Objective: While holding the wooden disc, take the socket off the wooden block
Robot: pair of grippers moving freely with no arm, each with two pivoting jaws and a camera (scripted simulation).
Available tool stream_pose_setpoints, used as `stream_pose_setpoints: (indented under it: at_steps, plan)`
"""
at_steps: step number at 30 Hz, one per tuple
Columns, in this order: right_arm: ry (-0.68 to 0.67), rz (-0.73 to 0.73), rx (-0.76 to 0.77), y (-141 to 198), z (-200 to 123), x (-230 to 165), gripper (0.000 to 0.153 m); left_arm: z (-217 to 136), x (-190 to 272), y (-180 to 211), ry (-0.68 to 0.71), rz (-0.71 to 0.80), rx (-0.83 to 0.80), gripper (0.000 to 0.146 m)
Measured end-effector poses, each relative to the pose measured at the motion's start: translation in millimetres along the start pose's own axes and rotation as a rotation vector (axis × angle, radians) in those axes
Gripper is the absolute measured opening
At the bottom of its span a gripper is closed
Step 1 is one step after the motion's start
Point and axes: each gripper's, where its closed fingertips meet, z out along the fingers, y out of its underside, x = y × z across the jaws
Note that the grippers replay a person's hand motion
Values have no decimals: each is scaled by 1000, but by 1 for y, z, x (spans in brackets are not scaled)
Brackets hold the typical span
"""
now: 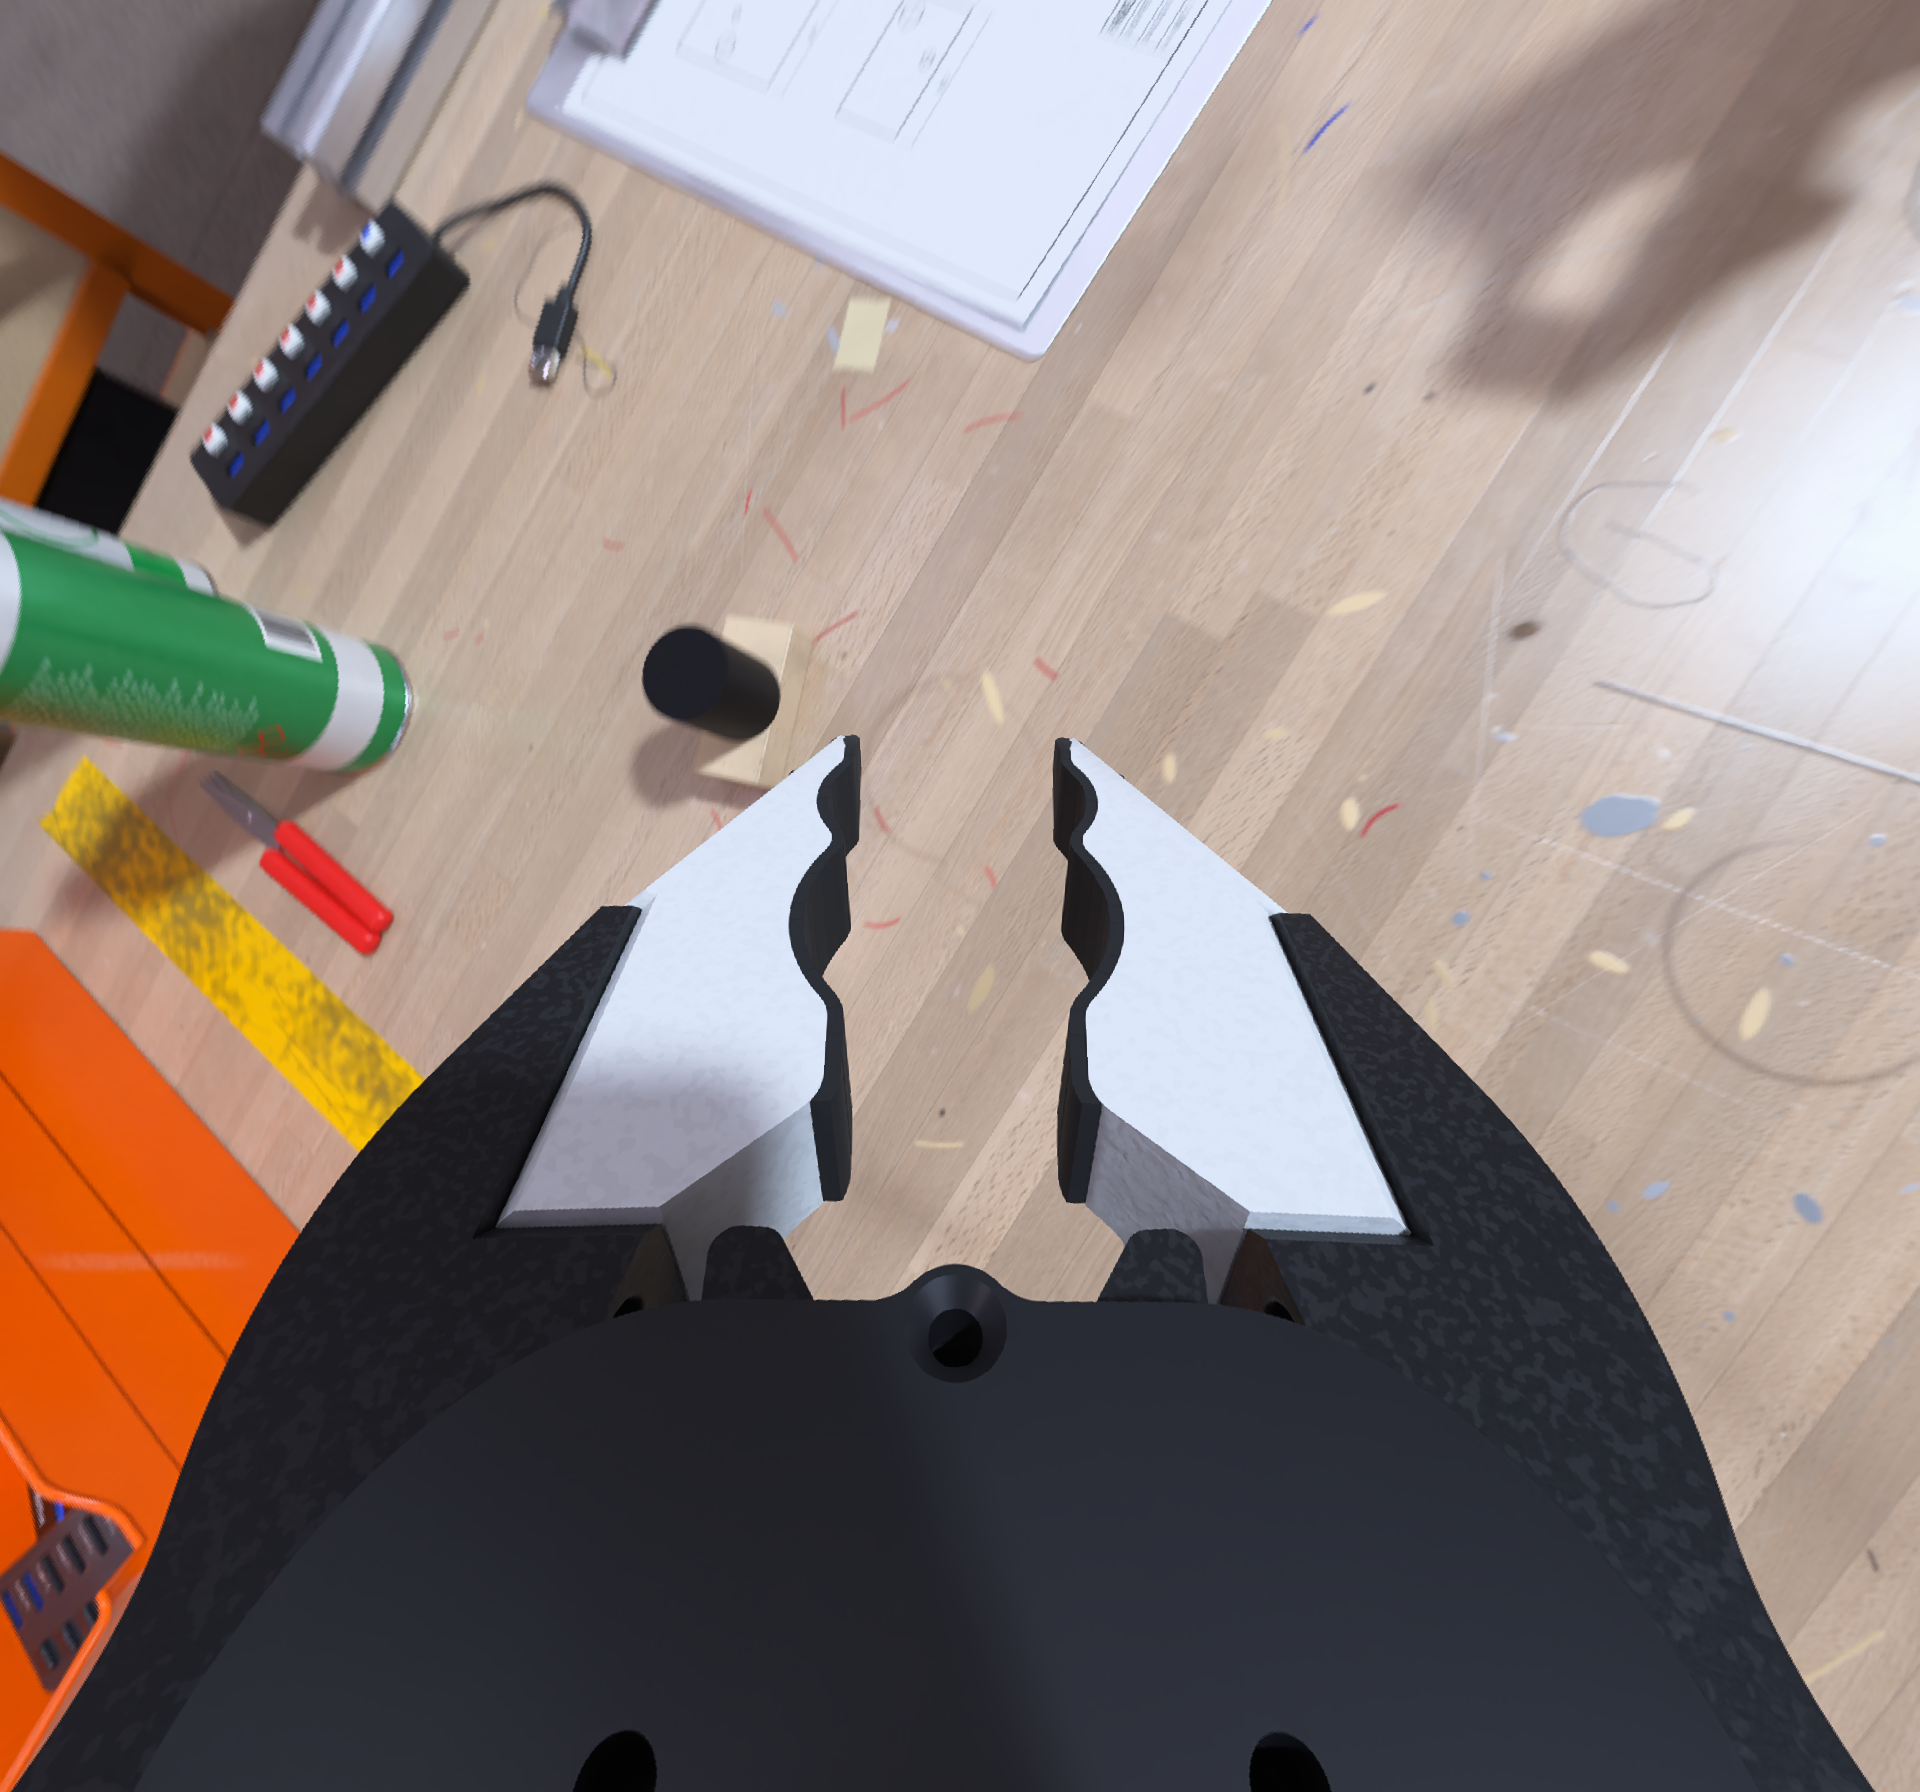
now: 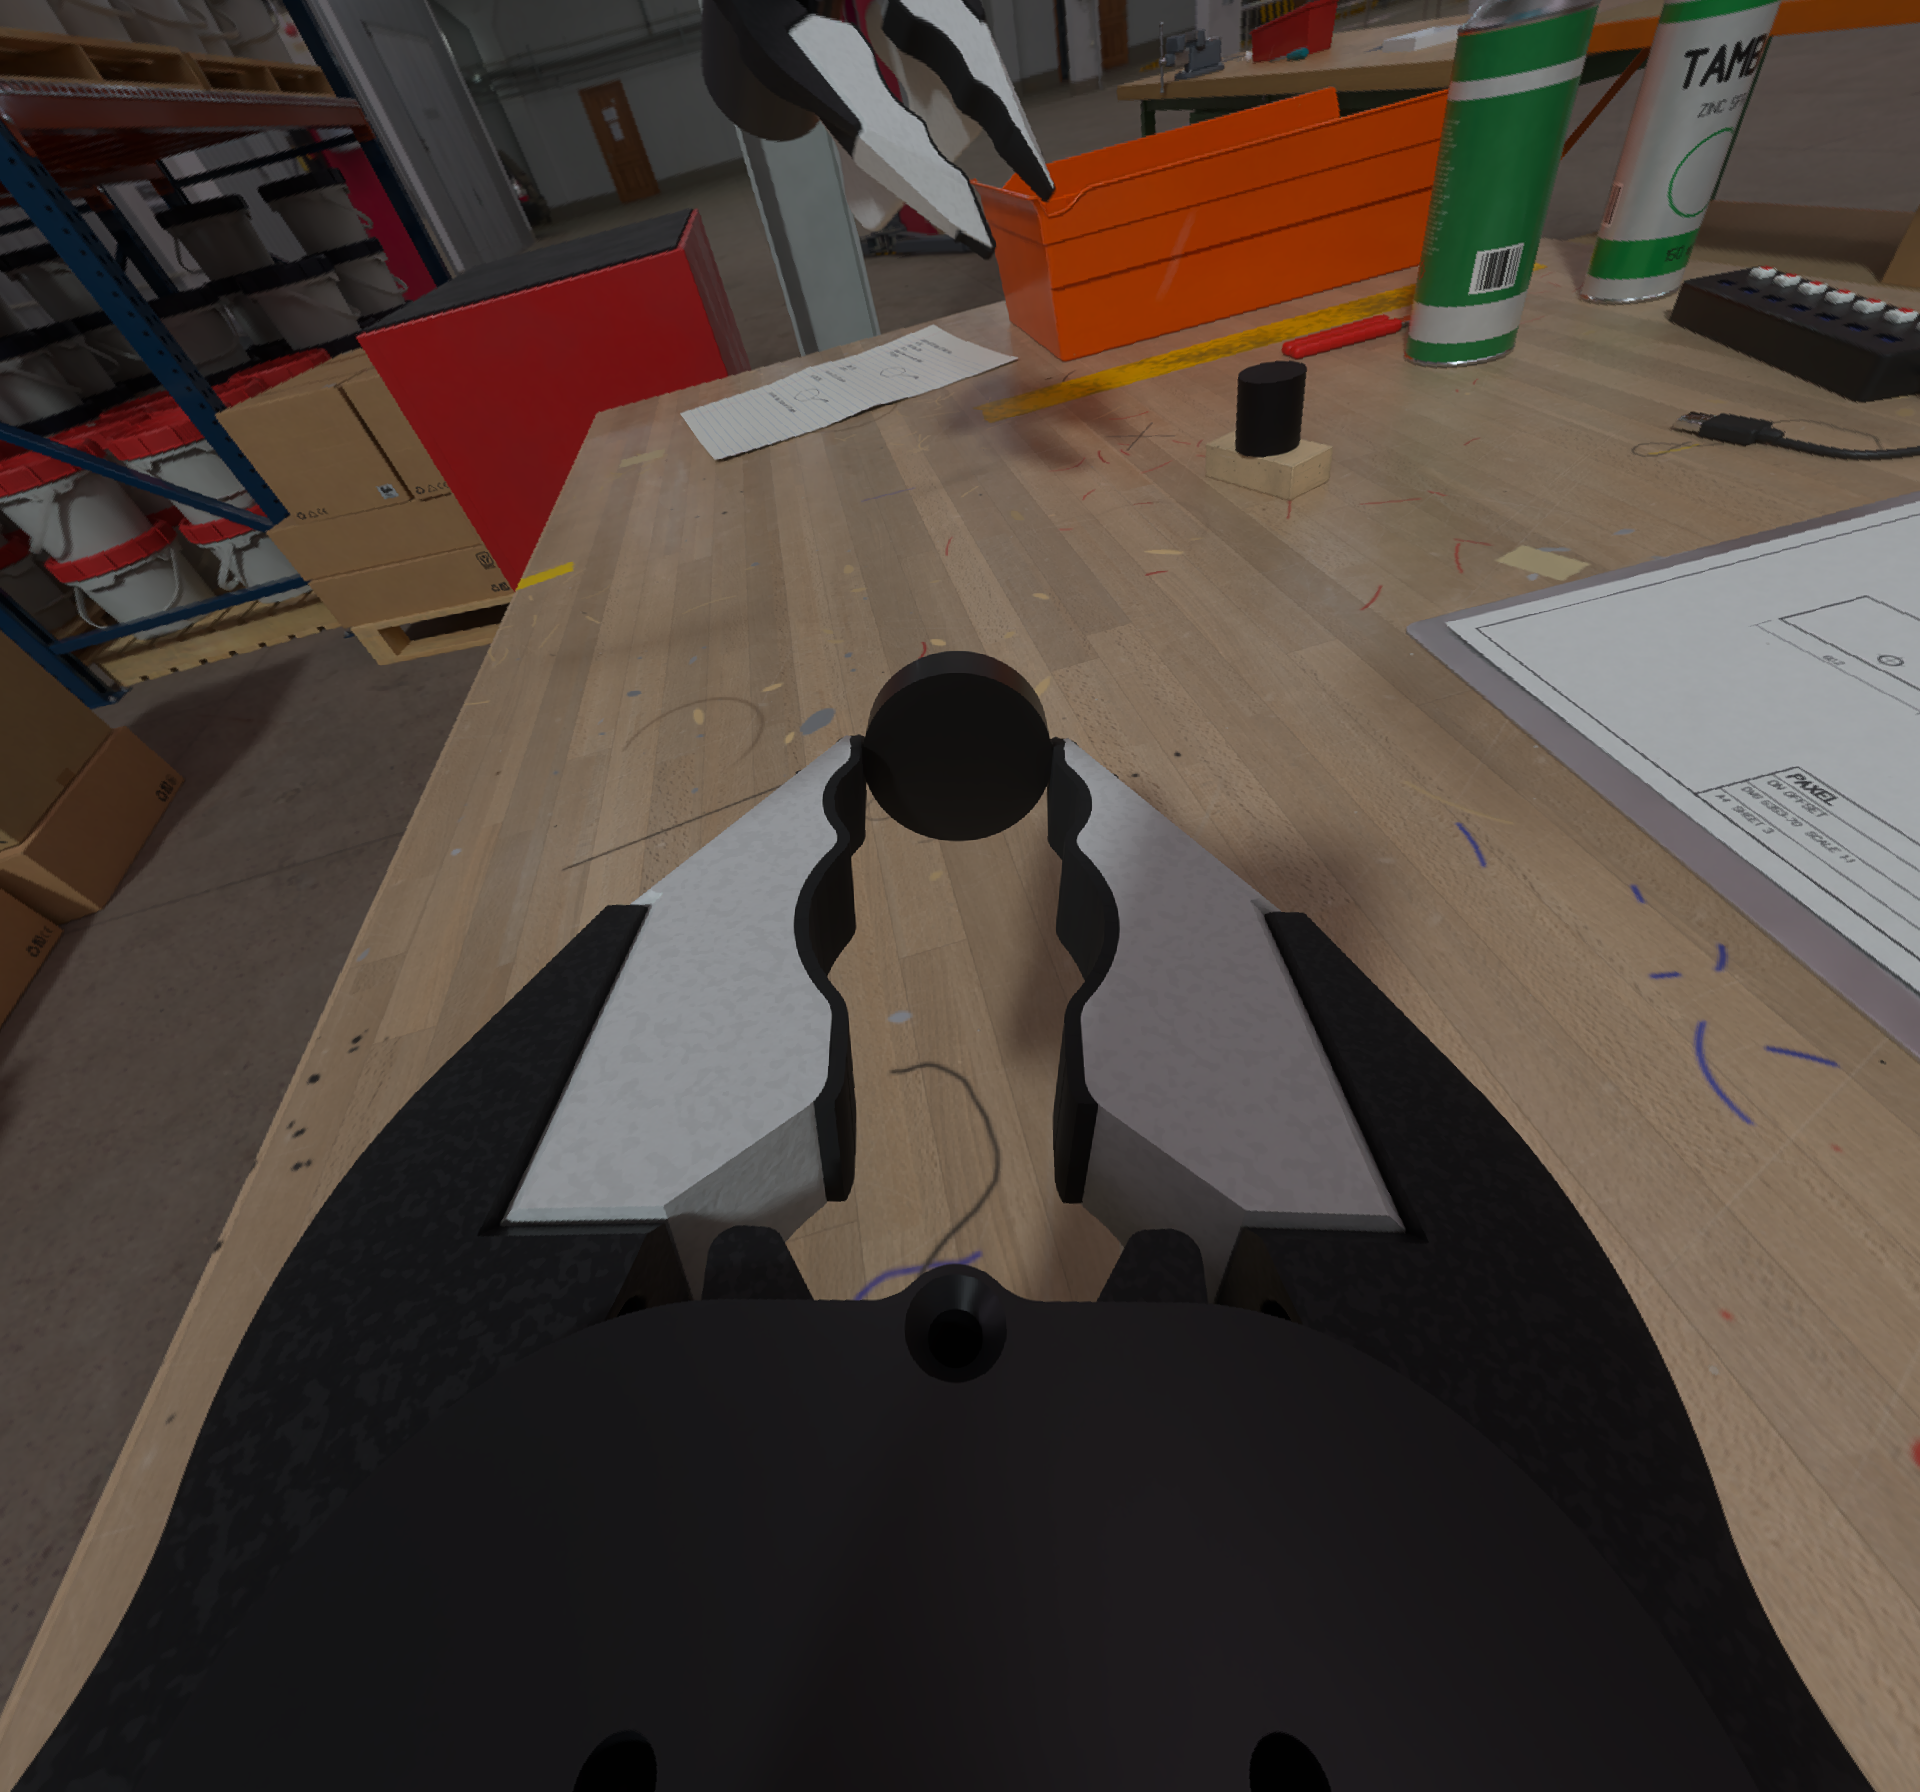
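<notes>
Pale butcher-block wooden bench top carries everything. Largest to smallest from here.

Left gripper: jaws parted by a moderate gap, nothing between them, hanging above the bench and pointing down at it. Right gripper: fingertips closed on a dark, round, flat wooden disc, pinched across its rim and held clear of the surface.

Small square pale wooden block: just ahead of the left gripper's tips, a little to their left. From the right gripper it lies well ahead, to the right.

Short black cylindrical socket: upright on that block, apart from both grippers.

Handling, judged: socket looks rigid, smooth, probably metal and dense for its size, not fragile. Smooth wall may slip; take it across the diameter on the upper half, well clear of the block, ideally seated in the pads' scallops. Block looks light and unfixed, so it may lift with the socket if the fit is snug; pull straight up.
</notes>
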Motion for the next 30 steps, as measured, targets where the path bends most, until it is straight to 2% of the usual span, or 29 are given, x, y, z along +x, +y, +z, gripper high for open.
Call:
stream_pose_setpoints:
  at_steps: [6, 14, 22, 27, 30]
  plan:
    - [-5, 18, 9, -1, -1, 2, 35, 30, -32, 39, -23, -81, -185, 37]
    - [-11, 27, 8, -1, -1, 2, 35, 66, -35, 43, 1, 102, -268, 39]
    - [-19, 40, 14, -1, -3, 2, 35, 75, -20, 32, 60, 183, -212, 49]
    - [-19, 42, 16, -1, -3, 2, 35, 84, -12, 34, 1, 324, -242, 51]
    - [-17, 43, 16, -1, -3, 3, 35, 82, -25, 20, -55, 325, -187, 49]
